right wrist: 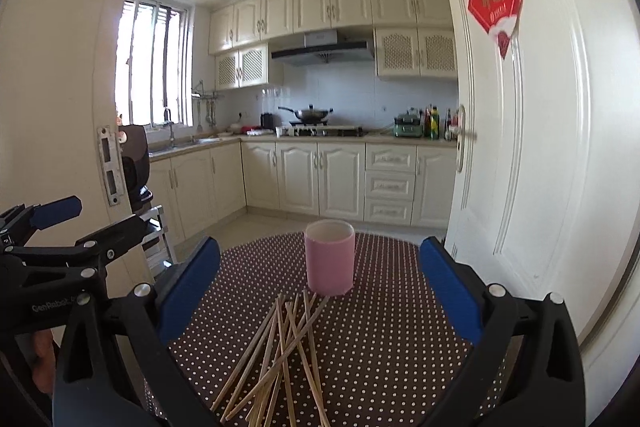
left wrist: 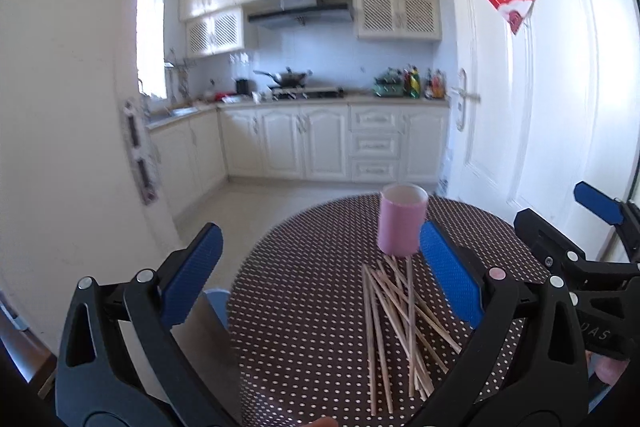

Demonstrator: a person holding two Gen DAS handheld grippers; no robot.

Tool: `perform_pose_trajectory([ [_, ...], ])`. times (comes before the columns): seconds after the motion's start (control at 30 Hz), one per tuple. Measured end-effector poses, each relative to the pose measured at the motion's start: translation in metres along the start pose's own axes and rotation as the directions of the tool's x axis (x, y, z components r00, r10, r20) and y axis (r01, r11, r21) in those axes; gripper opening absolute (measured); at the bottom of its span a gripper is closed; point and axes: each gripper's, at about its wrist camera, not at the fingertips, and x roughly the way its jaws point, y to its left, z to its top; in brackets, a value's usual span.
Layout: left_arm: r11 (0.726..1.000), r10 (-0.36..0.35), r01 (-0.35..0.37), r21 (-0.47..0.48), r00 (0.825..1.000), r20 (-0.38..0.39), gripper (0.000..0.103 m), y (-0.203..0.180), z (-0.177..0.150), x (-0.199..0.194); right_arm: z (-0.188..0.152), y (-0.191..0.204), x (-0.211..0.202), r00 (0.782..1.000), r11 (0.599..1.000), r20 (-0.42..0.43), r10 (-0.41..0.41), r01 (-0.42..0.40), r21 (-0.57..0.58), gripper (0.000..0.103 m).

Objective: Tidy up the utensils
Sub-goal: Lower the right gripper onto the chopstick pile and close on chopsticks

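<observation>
1. Chopsticks (right wrist: 280, 359), a loose crossed pile of pale wooden sticks, lay flat on the polka-dot tablecloth (right wrist: 384, 339) of a round table, directly ahead of and below the right gripper (right wrist: 320, 291), between its two blue pads.
2. Right gripper: jaws stood wide apart and held nothing; it hung above the near end of the pile without touching it.
3. Left gripper (left wrist: 320, 271): jaws likewise wide and empty. From its own view the pile (left wrist: 400, 323) lay ahead and toward its right finger, and the right gripper's body showed at its far right.
4. Pink cup (right wrist: 329, 258): an upright cylinder with a pale interior, standing just beyond the far tips of the chopsticks; some tips lay close to its base, though contact could not be confirmed. In the left view the same cup (left wrist: 402, 221) stood ahead, just beside the right finger's tip.
5. Contents: no stick rose above the cup's rim in either view, so it appeared empty; its bottom was hidden.
6. Progress (judgement): the task appeared not yet begun. Every visible chopstick remained on the cloth, none was gripped, and the whole pile was left to gather and stand in the cup.
7. Background: a white kitchen with cabinets and a stove lay well beyond the table.
</observation>
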Motion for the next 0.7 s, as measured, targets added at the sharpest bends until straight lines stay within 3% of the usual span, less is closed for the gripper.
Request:
perform_pose_trajectory([
  [0.13, 0.999, -0.046, 0.045, -0.018, 0.993, -0.108, 0.097, 0.005, -0.002, 0.031, -0.004, -0.009, 0.017, 0.998, 1.0, -0.056, -0.008, 0.009, 0.015, 0.096],
  [0.3, 0.993, -0.12, 0.114, -0.04, 0.955, -0.272, 0.097, 0.003, -0.019, 0.077, -0.018, -0.022, 0.047, 0.983, 0.999, -0.181, 0.005, 0.004, 0.051, 0.096],
  [0.43, 0.986, -0.164, 0.145, -0.08, 0.912, -0.375, 0.097, 0.004, -0.034, 0.111, -0.034, -0.028, 0.072, 0.957, 0.999, -0.291, 0.012, 0.003, 0.051, 0.092],
  [0.57, 0.979, -0.198, 0.152, -0.136, 0.871, -0.449, 0.092, 0.009, -0.044, 0.142, -0.048, -0.037, 0.098, 0.918, 0.995, -0.391, 0.062, -0.025, 0.098, 0.073],
  [0.63, 0.969, -0.235, 0.161, -0.186, 0.831, -0.504, 0.086, 0.014, -0.049, 0.163, -0.054, -0.042, 0.114, 0.891, 0.988, -0.441, 0.108, -0.048, 0.146, 0.069],
  [0.7, 0.966, -0.243, 0.155, -0.205, 0.809, -0.535, 0.08, 0.015, -0.054, 0.177, -0.058, -0.043, 0.127, 0.868, 0.983, -0.475, 0.141, -0.066, 0.172, 0.062],
])
